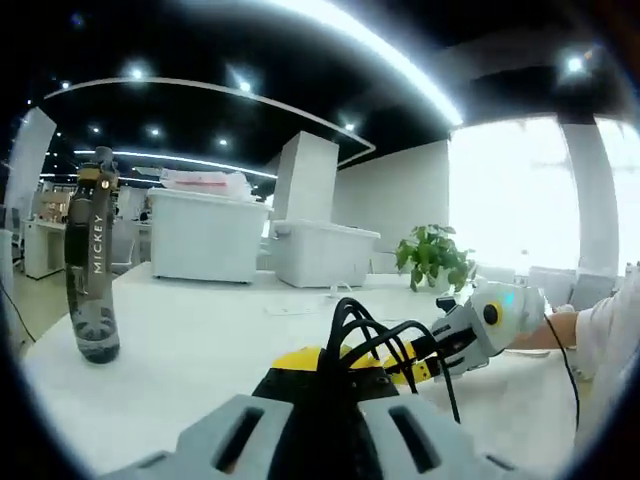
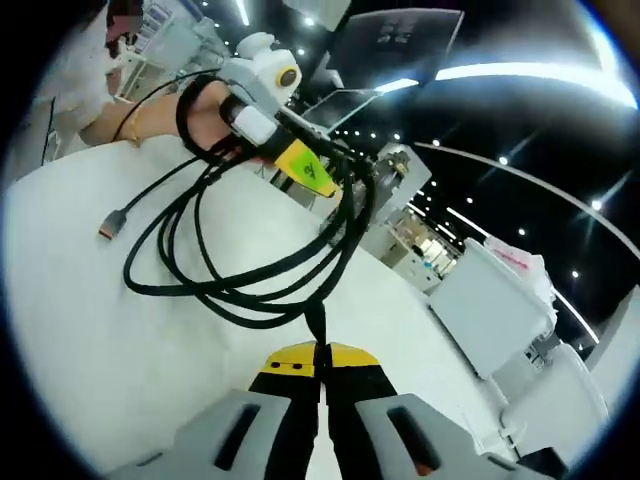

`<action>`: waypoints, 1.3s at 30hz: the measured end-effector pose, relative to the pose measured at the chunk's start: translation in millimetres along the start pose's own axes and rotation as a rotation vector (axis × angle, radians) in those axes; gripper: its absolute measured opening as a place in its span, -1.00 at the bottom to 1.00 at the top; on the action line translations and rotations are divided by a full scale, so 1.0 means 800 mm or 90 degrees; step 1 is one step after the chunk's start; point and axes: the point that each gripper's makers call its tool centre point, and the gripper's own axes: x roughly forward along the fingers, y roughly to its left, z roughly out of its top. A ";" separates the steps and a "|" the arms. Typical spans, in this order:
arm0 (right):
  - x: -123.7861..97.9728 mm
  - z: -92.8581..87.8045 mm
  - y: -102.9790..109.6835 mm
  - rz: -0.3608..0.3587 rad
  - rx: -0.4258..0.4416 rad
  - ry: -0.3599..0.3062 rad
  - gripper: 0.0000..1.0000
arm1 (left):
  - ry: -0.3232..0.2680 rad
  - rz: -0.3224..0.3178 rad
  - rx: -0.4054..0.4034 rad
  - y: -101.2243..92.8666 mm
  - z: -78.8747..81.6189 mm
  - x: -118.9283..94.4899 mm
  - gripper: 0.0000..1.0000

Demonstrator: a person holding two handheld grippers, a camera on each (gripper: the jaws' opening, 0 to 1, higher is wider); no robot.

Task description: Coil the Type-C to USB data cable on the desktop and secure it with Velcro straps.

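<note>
Both grippers up off the white desktop [image 2: 80,330], coil hanging between them!

The right gripper [image 2: 322,352] has its jaws pressed together on a strand at the near end of the black cable [image 2: 250,290]; the left gripper [image 2: 305,165] is clamped on the far end of the loops. The bundle runs long from near to far, its USB plug [image 2: 112,226] trailing left over the desk. Best to keep both pinches firm and the loops gathered evenly before any strap goes on. A water bottle [image 1: 93,262] stands far left.
</note>
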 end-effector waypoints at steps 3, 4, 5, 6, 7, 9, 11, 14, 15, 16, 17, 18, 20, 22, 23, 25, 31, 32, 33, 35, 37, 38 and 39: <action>-0.025 -0.002 0.006 -0.005 0.086 -0.010 -0.82 | 0.001 -0.036 -0.029 -0.037 0.001 0.009 -0.96; -0.034 -0.001 0.005 -0.007 0.144 -0.016 -0.70 | 0.002 -0.052 -0.045 -0.052 0.003 0.013 -0.96; -0.038 -0.002 0.006 -0.005 0.162 -0.016 -0.59 | 0.000 -0.061 -0.053 -0.059 0.006 0.014 -0.96; -0.044 -0.003 0.004 -0.012 0.185 -0.018 -0.59 | -0.002 -0.081 -0.063 -0.074 0.010 0.017 -0.96; -0.051 0.002 0.000 -0.022 0.199 -0.038 -0.61 | -0.004 -0.094 -0.072 -0.085 0.014 0.019 -0.96; -0.068 0.003 -0.004 -0.031 0.232 -0.053 -0.61 | -0.010 -0.107 -0.075 -0.098 0.021 0.021 -0.96; -0.086 0.001 -0.011 -0.051 0.278 -0.074 -0.61 | -0.008 -0.121 -0.071 -0.115 0.025 0.024 -0.96; -0.111 -0.008 -0.027 -0.090 0.335 -0.098 -0.61 | 0.009 -0.139 -0.050 -0.137 0.017 0.035 -0.96; -0.118 -0.010 -0.030 -0.099 0.346 -0.103 -0.62 | 0.016 -0.148 -0.056 -0.142 0.013 0.039 -0.96; -0.125 -0.010 -0.032 -0.102 0.364 -0.111 -0.63 | 0.020 -0.154 -0.065 -0.147 0.010 0.044 -0.96; -0.131 -0.009 -0.031 -0.100 0.369 -0.113 -0.66 | 0.025 -0.161 -0.071 -0.152 0.007 0.046 -0.96; -0.137 -0.007 -0.029 -0.097 0.376 -0.119 -0.68 | 0.032 -0.175 -0.077 -0.158 0.004 0.049 -0.96; -0.146 -0.004 -0.025 -0.096 0.379 -0.124 -0.69 | 0.035 -0.197 -0.093 -0.173 0.002 0.054 -0.96; -0.159 -0.005 -0.032 -0.113 0.375 -0.125 -0.69 | 0.038 -0.215 -0.103 -0.185 0.002 0.061 -0.96; -0.163 -0.007 -0.035 -0.117 0.376 -0.126 -0.68 | 0.038 -0.219 -0.103 -0.192 0.002 0.066 -0.96; -0.177 -0.013 -0.047 -0.140 0.399 -0.136 -0.68 | 0.042 -0.227 -0.111 -0.199 0.002 0.075 -0.96; -0.200 -0.036 -0.069 -0.191 0.375 -0.107 -0.68 | 0.087 -0.210 -0.121 -0.192 -0.030 0.111 -0.96; -0.202 -0.039 -0.072 -0.194 0.378 -0.107 -0.68 | 0.091 -0.209 -0.117 -0.189 -0.034 0.114 -0.96; -0.204 -0.041 -0.075 -0.200 0.380 -0.106 -0.68 | 0.100 -0.210 -0.114 -0.184 -0.041 0.118 -0.96; -0.207 -0.043 -0.080 -0.211 0.380 -0.107 -0.68 | 0.117 -0.204 -0.115 -0.171 -0.053 0.124 -0.96; -0.208 -0.038 -0.084 -0.219 0.379 -0.116 -0.68 | 0.143 -0.173 -0.056 -0.151 -0.071 0.131 -0.95; -0.207 -0.031 -0.083 -0.213 0.389 -0.129 -0.68 | 0.155 -0.171 -0.028 -0.147 -0.077 0.133 -0.95; -0.203 -0.022 -0.078 -0.194 0.394 -0.138 -0.68 | 0.165 -0.170 0.000 -0.145 -0.083 0.135 -0.92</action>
